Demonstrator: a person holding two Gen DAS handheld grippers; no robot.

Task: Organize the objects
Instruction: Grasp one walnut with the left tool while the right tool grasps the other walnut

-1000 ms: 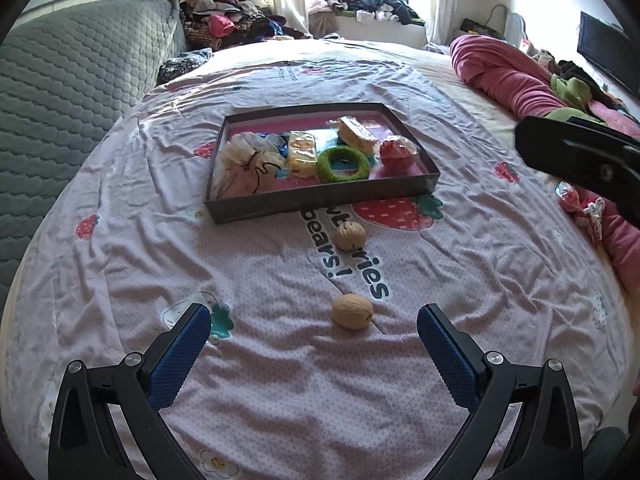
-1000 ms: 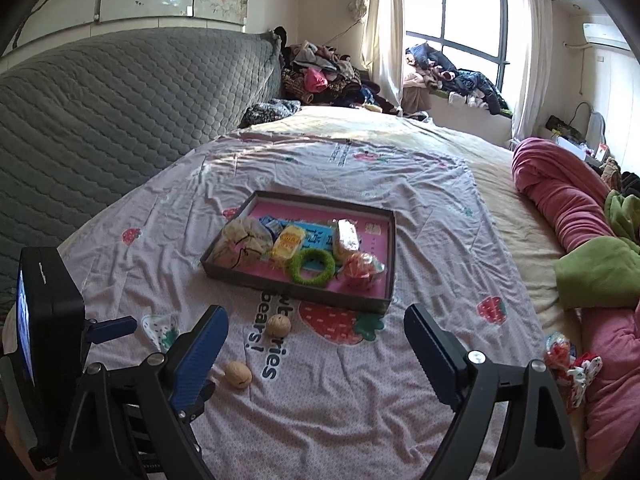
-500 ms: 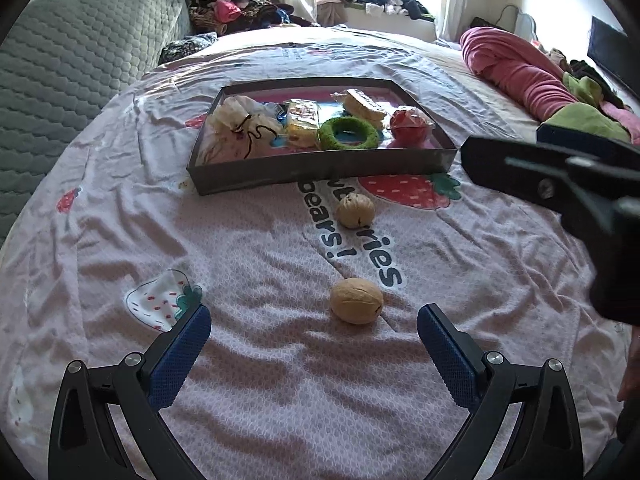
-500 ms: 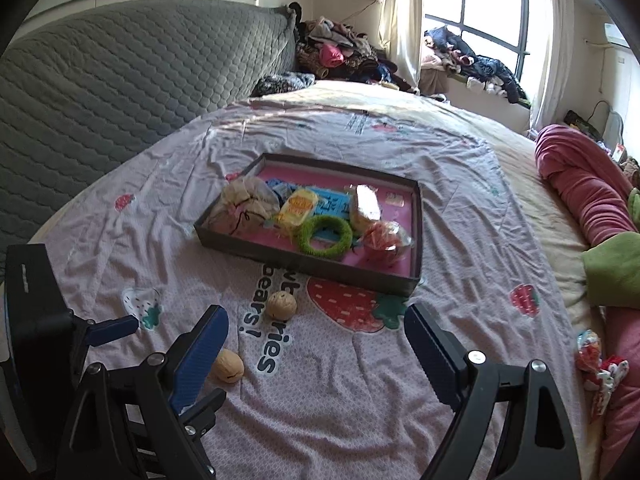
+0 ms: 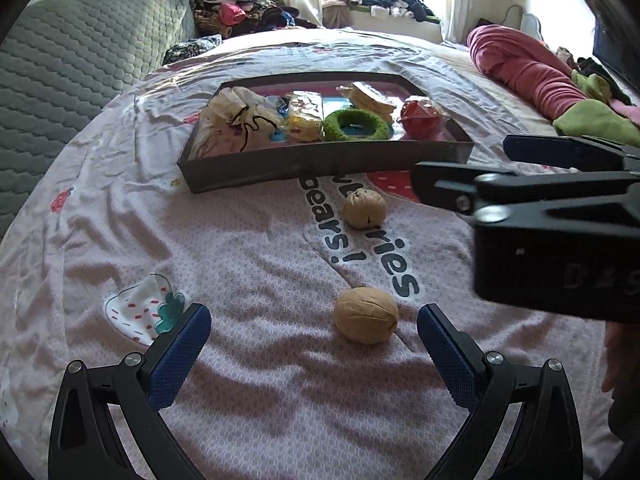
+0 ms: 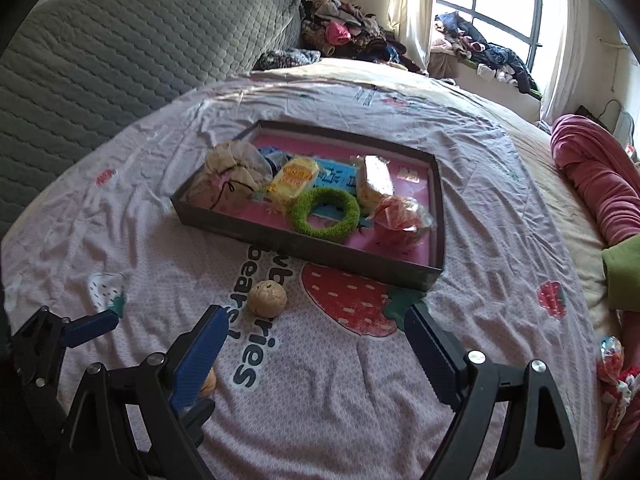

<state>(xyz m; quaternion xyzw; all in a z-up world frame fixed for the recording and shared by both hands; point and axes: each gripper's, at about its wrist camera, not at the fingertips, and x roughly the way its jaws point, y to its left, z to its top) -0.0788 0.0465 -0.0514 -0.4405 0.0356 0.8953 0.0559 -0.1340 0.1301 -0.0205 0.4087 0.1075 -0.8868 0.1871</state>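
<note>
Two walnuts lie on the strawberry-print sheet in front of a dark tray. The near walnut sits between the fingertips of my left gripper, close to the right finger; the jaws are open and touch nothing. The far walnut lies just before the tray. My right gripper hangs open above the sheet, the far walnut just beyond its left finger. Behind that finger the near walnut is half hidden. The tray holds a pouch, packets, a green ring and a red wrapped ball.
The right gripper's black body fills the right side of the left wrist view. A grey quilted headboard runs along the left. A pink rolled blanket and green cloth lie at the right, wrapped sweets near the bed's edge.
Both grippers have come down toward the sheet and closer to the walnuts. The right gripper has slid further into the left wrist view. The jaws kept their width.
</note>
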